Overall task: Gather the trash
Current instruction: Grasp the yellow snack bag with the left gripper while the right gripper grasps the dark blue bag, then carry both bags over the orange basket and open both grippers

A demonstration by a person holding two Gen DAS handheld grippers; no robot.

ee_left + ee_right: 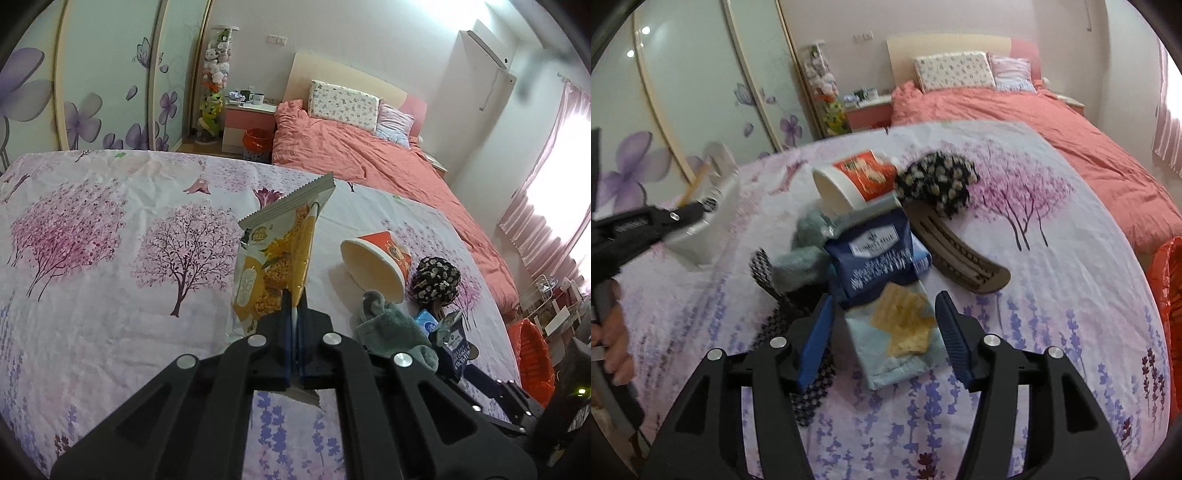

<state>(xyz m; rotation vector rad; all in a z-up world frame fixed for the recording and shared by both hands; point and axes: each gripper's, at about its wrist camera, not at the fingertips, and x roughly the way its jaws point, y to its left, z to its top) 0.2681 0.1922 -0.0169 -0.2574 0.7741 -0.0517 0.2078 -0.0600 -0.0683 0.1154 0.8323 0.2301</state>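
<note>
Your left gripper (pixel 294 314) pinches one yellow snack wrapper (pixel 275 258); your right gripper (pixel 882 332) gapes empty around one cracker packet (pixel 897 332); one paper cup (pixel 849 177) beyond.

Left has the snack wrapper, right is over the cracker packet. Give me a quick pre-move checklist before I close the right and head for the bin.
1. Left gripper shut on yellow snack wrapper: ok.
2. Wrapper clear of bedsheet: ok.
3. Right gripper open: ok.
4. Cracker packet between its fingers: ok.
5. Pads touching packet: cannot tell.
6. Orange bin in view at bedside: ok.
</note>
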